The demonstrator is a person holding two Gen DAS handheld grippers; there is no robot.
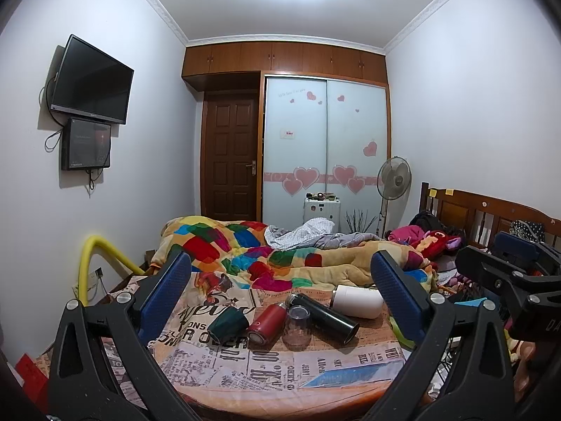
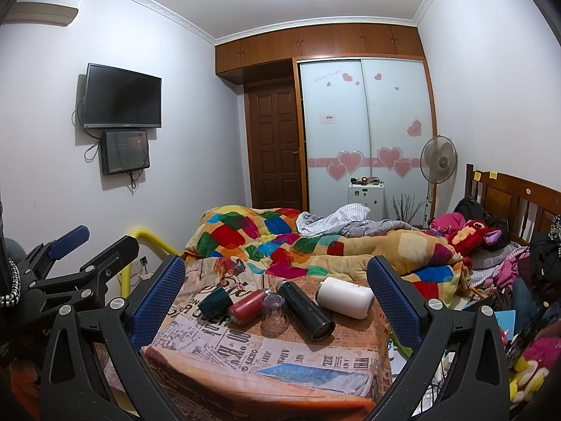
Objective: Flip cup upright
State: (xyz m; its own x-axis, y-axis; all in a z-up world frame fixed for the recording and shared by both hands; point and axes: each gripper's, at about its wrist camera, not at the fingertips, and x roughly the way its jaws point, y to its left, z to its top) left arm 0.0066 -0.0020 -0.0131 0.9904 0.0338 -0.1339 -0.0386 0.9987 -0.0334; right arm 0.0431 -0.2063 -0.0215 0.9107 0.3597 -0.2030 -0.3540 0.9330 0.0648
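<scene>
Nothing is grasped yet: both the left gripper [image 1: 280,287] and right gripper [image 2: 277,286] hang with fingers spread wide and empty, well short of the green cup [image 1: 228,322] lying tipped on the newspaper-print cloth [image 1: 280,365], so approaching it seems next

Both wrist cams face wardrobe [image 1: 326,147] over bed, sharing cups, R cam nearer.

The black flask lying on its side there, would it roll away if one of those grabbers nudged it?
Probably: the black flask is a smooth cylinder lying on its side. The soft newspaper-print cloth may slow it, and the clear cup alongside might block it. Its glossy surface looks slippery.
</scene>
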